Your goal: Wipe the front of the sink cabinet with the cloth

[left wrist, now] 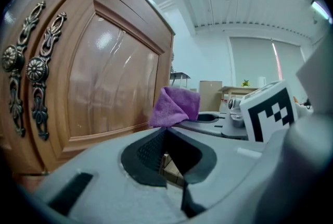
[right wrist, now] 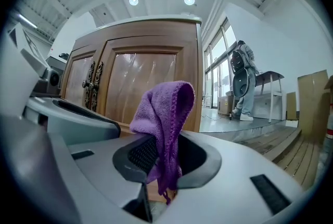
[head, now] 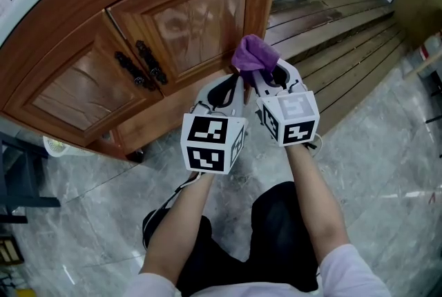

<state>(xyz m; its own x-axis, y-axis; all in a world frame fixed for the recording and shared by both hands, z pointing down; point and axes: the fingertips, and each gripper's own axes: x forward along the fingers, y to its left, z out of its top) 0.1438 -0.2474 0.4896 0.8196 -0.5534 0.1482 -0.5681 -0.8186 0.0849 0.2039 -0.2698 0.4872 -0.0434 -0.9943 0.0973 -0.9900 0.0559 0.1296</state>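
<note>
Right gripper: Your right gripper [right wrist: 165,158] is pinching the purple cloth [right wrist: 165,106]. The short end hangs below the jaws and the bulk stands up past the tips as a folded pad, so fabric rather than plastic would reach the wood first.
Cloth position: In the head view the cloth [head: 254,52] sits near the lower right corner of the sink cabinet [head: 83,5], by the right-hand door panel [head: 197,23]. You cannot tell from any view whether it is touching the wood.
Left gripper: Your left gripper [left wrist: 166,130] has its tips pressed together with nothing between them. It rides just beside the right one, probably only to stay out of the way.
Handles: The dark ornate door handles [head: 141,64] lie well left of the cloth, at the door seam.
Stage, as a judgement: Wiping looks barely begun. Starting at this corner leaves the whole front to sweep leftward.
Risk: The loose pad may fold over under pressure, so press flat.
</note>
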